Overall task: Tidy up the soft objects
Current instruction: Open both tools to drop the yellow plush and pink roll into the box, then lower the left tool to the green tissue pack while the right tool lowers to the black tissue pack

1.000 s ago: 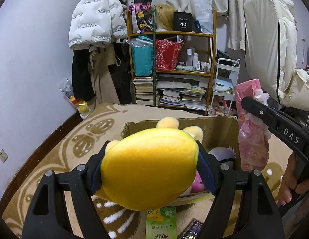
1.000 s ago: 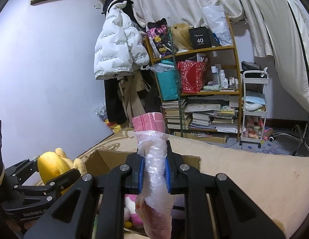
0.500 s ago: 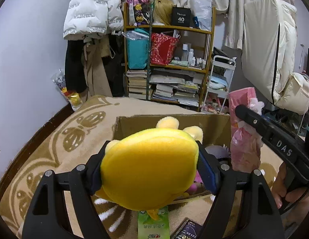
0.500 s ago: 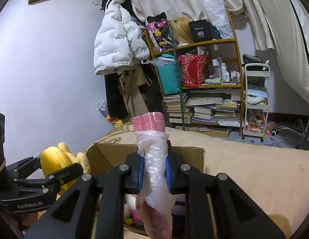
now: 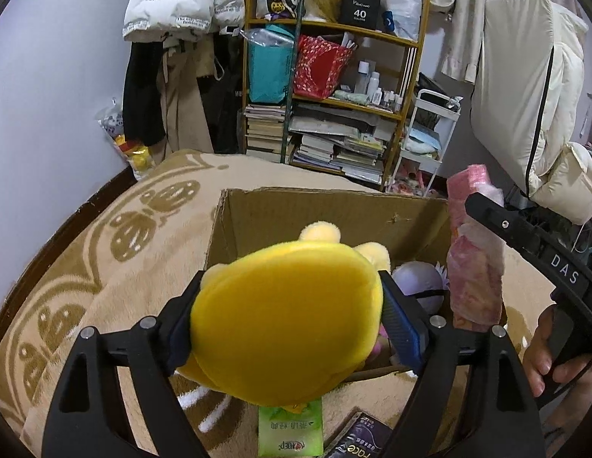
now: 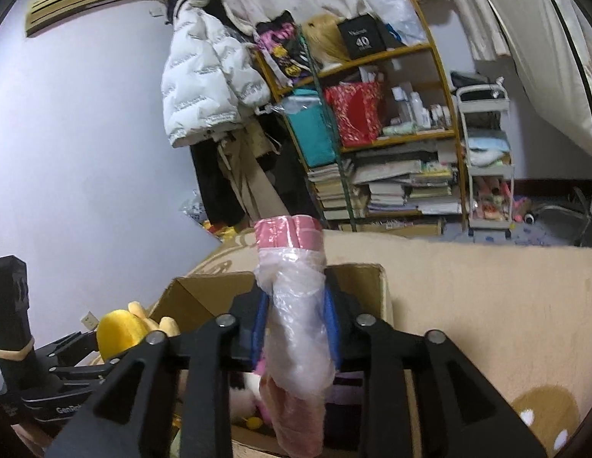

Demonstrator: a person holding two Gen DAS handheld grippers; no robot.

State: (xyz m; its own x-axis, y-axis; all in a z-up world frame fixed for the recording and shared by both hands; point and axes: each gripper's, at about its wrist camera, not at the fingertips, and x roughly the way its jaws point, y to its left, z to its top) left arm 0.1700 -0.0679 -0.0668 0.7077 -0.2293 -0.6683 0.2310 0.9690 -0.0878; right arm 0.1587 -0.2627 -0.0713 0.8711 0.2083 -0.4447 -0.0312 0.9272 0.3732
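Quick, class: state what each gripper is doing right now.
Left gripper: opening around the yellow plush toy.
Right gripper: opening around the pink plastic-wrapped bundle.

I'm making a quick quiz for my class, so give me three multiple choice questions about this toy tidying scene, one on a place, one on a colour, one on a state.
1. Where is the cardboard box?
A. on the patterned blanket
B. on the bookshelf
C. on the white cart

2. What colour is the plush toy in the left gripper?
A. purple
B. yellow
C. green

3. How is the cardboard box?
A. taped shut
B. flattened
C. open at the top

Answers:
1. A, the box sits on the blanket, well in front of the shelf.
2. B, the toy between the fingers is bright yellow.
3. C, other toys show inside it.
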